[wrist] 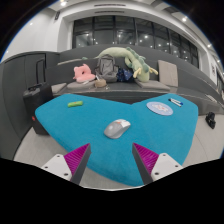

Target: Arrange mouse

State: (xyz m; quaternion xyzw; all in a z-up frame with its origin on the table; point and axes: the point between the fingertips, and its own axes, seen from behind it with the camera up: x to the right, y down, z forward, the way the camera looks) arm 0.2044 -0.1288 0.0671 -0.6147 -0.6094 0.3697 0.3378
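Ahead, a pale grey mouse (117, 128) is lying on the teal table (70, 135), at twelve o'clock beyond the gripper (113, 160), whose fingers are standing wide apart, holding nothing.

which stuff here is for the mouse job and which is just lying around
For the job: mouse, ahead of the open gripper; teal mat beneath it.

Lying about: green item, round disc, small item by the disc, pile of bags and clothes behind.

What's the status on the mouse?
Tongs open, empty. Mouse on teal mat, just ahead, untouched. Path clear.
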